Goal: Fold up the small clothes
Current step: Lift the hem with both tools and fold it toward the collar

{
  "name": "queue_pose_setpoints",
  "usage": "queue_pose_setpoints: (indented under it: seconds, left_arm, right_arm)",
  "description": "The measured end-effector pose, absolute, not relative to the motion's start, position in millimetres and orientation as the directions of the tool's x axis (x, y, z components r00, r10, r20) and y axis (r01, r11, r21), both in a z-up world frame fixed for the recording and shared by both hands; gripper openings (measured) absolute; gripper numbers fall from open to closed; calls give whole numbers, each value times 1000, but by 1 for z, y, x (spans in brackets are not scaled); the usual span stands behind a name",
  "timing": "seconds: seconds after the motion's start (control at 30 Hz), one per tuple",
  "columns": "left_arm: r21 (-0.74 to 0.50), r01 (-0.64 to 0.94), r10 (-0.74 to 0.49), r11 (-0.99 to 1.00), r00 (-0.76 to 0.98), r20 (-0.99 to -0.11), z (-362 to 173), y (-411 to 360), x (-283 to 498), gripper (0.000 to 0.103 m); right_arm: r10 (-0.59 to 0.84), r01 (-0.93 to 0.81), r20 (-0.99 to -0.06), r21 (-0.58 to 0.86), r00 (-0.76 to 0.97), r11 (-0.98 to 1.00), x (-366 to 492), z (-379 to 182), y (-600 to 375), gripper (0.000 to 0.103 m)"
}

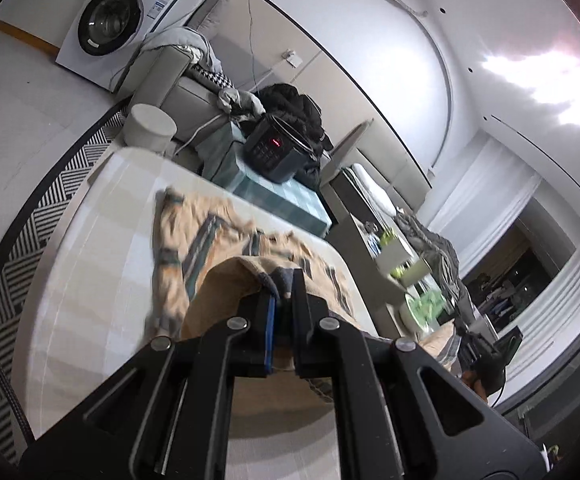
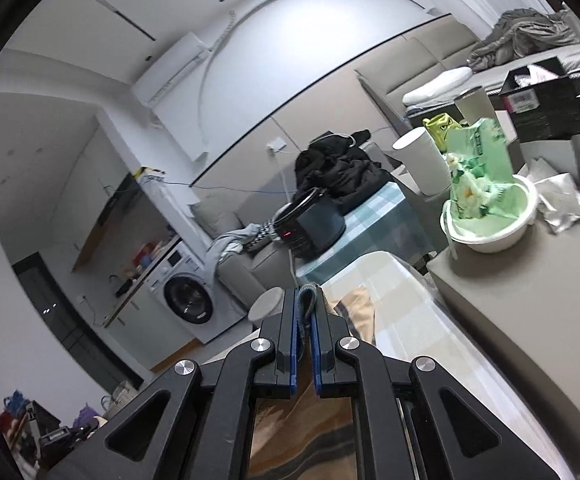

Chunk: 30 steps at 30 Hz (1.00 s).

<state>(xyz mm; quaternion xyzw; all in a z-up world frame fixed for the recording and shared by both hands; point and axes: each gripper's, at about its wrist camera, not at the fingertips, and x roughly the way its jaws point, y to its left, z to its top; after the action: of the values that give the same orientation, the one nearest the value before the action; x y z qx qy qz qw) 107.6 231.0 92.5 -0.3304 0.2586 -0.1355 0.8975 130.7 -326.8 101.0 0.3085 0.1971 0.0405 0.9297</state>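
Both tongs are clamped on the garment (image 1: 218, 248): the left gripper (image 1: 284, 292) and right gripper (image 2: 303, 304) each pinch its grey-banded hem. Most of the tan striped cloth is spread on the table (image 1: 102, 240), lying ahead of the left gripper, its length running away across the table.

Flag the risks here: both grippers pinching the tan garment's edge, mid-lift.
1. The left gripper and right gripper pinch only the grey trim of the tan striped garment; it could slip out.
2. The garment's far end lies bunched on the table, so the fold may crease.
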Motion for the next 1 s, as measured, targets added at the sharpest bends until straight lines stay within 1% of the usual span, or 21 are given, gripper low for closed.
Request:
queue_pose_setpoints:
  seconds: [0.17, 0.33, 0.73, 1.0]
  left_arm:
    - [-668, 29, -388, 743, 832, -396, 83, 243, 181, 4]
    - [-659, -8, -375, 752, 817, -438, 63, 247, 240, 4]
    - [-687, -122, -343, 716, 796, -499, 7, 277, 331, 4]
    - [-678, -152, -326, 720, 788, -522, -12, 289, 379, 4]
  right_arm:
    - [178, 93, -389, 586, 904, 805, 194, 85, -326, 6]
    - [184, 99, -431, 555, 883, 826, 251, 72, -316, 6]
    - [167, 163, -508, 542, 845, 824, 358, 37, -302, 6]
    - [158, 190, -537, 536, 829, 823, 410, 17, -305, 6]
